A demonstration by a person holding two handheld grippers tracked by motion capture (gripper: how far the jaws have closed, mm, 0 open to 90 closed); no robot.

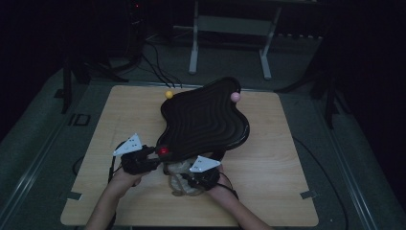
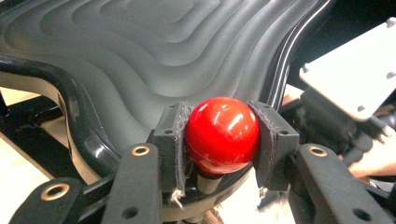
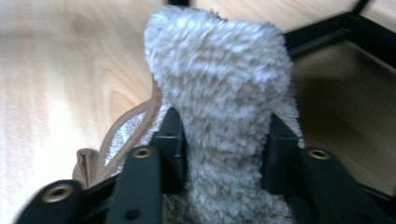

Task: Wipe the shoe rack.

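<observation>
The left tongs (image 2: 222, 140) clamp the red ball (image 2: 222, 134), a knob at the near rim of the black wavy tray (image 1: 203, 120); its stem is hidden under the pads. Just right of that tray corner, the right tongs (image 3: 224, 140) hold a fold of the beige fluffy towel (image 3: 219, 93) between their jaws, pads pressing its sides. The towel's lower part is cut off, and the tray hides part of the wooden surface (image 1: 268, 191). No writing is legible in the dim high view.
</observation>
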